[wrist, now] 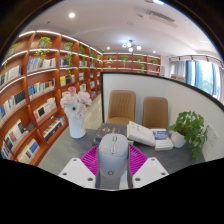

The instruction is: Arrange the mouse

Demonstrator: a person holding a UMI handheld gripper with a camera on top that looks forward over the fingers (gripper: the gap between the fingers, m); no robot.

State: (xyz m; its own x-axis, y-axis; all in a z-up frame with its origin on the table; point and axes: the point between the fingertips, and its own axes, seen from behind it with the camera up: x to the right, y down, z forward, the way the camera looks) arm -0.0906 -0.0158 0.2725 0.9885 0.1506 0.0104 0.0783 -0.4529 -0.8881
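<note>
The gripper has its two white fingers closed in on a pale grey mouse, the magenta pads pressing its sides so it sits held between them, raised above the grey table. Beyond the mouse an open book lies flat on the table, with a leafy potted plant beside it and a white vase of pale flowers standing off on the other side. Two tan chairs wait behind the table against a low white partition, and long bookshelves run down the side of the room.
</note>
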